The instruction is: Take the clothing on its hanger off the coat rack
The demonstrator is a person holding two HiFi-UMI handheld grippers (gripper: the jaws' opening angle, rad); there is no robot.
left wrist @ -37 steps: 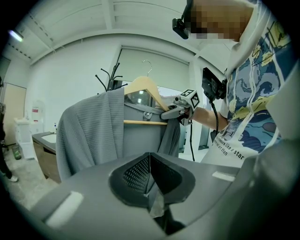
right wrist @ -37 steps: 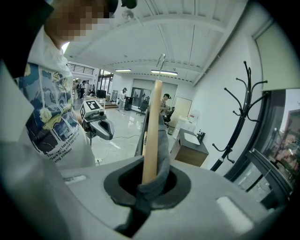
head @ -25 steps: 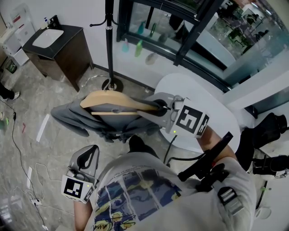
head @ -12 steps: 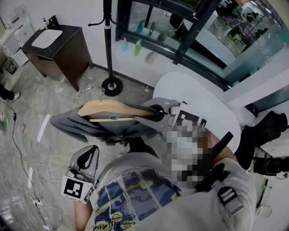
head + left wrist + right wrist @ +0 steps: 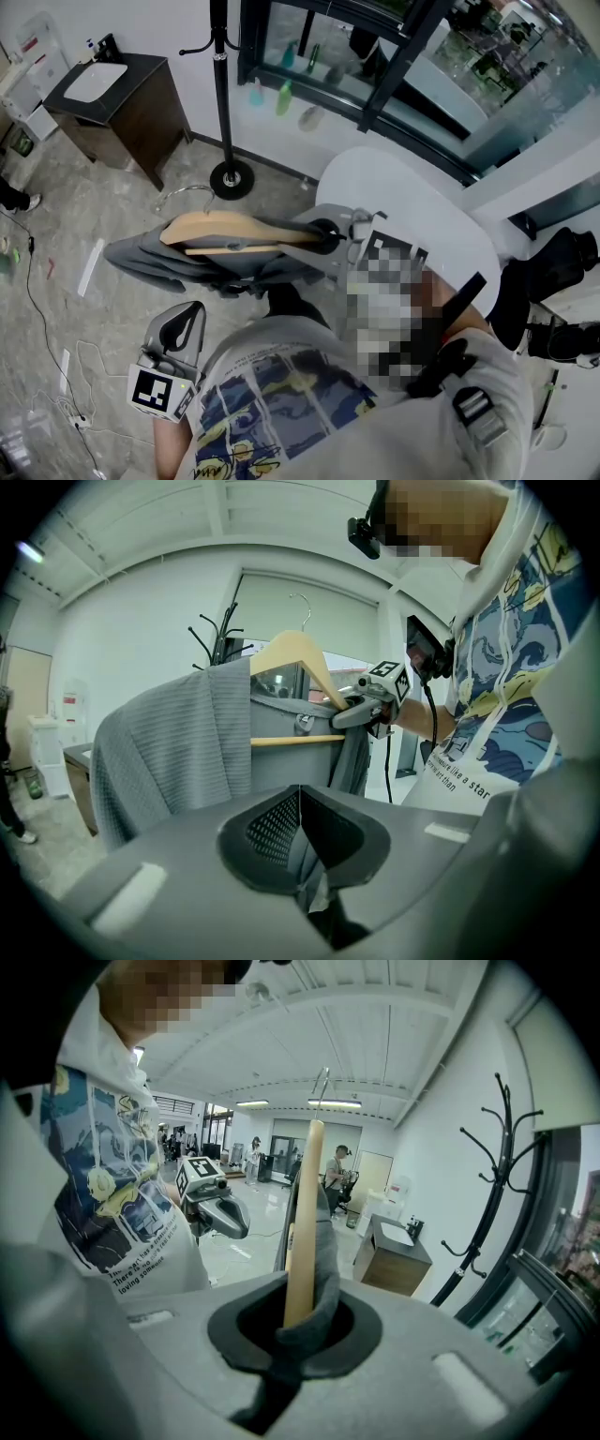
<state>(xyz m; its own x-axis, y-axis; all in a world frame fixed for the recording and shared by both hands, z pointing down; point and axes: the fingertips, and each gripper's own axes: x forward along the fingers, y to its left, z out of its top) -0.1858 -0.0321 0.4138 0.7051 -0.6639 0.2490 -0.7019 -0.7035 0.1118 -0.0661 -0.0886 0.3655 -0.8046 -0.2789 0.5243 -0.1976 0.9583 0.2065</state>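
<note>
A wooden hanger (image 5: 225, 228) carrying grey clothing (image 5: 150, 255) hangs in the air, clear of the black coat rack (image 5: 219, 84). My right gripper (image 5: 328, 234) is shut on one end of the hanger, with a fold of the grey cloth caught in the jaws. Its own view shows the hanger arm (image 5: 302, 1213) and cloth (image 5: 325, 1274) rising out of the right gripper (image 5: 295, 1321), and the coat rack (image 5: 492, 1185) to the right. My left gripper (image 5: 185, 323) is low at my left side, shut and empty. From the left gripper (image 5: 298, 808) I see the hanger (image 5: 300, 653) and the clothing (image 5: 159, 752).
The rack's round base (image 5: 232, 178) stands on the tiled floor near the wall. A white round table (image 5: 412, 211) is right of the hanger. A dark cabinet with a sink (image 5: 122, 94) stands at the back left. Cables (image 5: 56, 375) lie on the floor at the left.
The right gripper has drawn the hanger and clothing a little toward me and away from the rack, so the rack's base now shows free of the hanger. The left gripper has not moved.
</note>
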